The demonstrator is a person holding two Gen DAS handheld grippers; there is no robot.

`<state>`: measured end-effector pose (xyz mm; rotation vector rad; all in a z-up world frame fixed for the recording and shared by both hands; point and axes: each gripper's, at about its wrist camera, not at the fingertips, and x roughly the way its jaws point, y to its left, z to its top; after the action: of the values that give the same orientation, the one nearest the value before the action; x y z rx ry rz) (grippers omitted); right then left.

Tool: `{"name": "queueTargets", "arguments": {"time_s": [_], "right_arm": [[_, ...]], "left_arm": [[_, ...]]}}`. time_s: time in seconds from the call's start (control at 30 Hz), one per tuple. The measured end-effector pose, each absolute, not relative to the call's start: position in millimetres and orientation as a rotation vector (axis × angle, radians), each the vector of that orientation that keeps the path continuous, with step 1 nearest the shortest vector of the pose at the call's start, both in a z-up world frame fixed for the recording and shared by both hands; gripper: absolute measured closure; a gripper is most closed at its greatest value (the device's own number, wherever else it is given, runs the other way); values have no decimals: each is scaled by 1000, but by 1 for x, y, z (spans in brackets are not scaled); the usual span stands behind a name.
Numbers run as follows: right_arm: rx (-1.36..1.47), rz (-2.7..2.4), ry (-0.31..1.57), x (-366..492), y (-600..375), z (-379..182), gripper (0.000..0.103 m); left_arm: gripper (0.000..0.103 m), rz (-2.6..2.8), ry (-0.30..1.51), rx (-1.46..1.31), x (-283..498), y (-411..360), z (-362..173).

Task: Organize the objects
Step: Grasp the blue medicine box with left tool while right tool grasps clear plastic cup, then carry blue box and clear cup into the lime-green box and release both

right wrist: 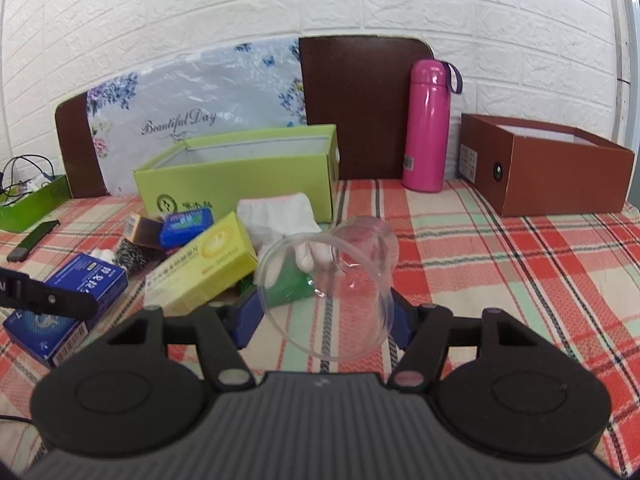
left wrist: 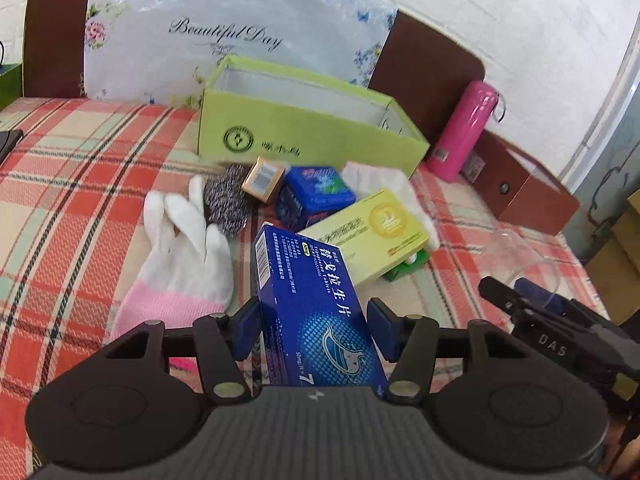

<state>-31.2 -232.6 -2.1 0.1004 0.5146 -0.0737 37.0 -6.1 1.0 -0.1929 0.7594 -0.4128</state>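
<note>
While gripped, blue medicine box [left wrist: 316, 308] points lengthwise toward green box [left wrist: 304, 128].

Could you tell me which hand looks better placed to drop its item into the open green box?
Probably the left: its gripper holds the blue medicine box facing the green box almost directly ahead.

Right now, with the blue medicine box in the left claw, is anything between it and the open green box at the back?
Yes. Between the blue medicine box and the green box lie the yellow carton, a blue tin, a small gold box and a steel scourer. All lie low, so lifting over them looks feasible.
</note>
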Motion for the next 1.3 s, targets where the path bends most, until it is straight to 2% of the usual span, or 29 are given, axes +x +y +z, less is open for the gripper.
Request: {"name": "queueTargets", "arguments": {"time_s": [0.37, 0.67, 1.03, 1.3], "right_arm": [[62, 32, 426, -3, -224, 34, 40], [-47, 122, 373, 66, -219, 65, 40], [-206, 157, 442, 178, -224, 55, 40], [-231, 152, 525, 237, -236, 32, 39]], "left_arm": [[44, -456, 614, -218, 70, -1, 57], [44, -443, 560, -221, 146, 0, 86], [44, -431, 557, -195, 250, -8, 81], [43, -418, 621, -148, 301, -14, 54]]}}
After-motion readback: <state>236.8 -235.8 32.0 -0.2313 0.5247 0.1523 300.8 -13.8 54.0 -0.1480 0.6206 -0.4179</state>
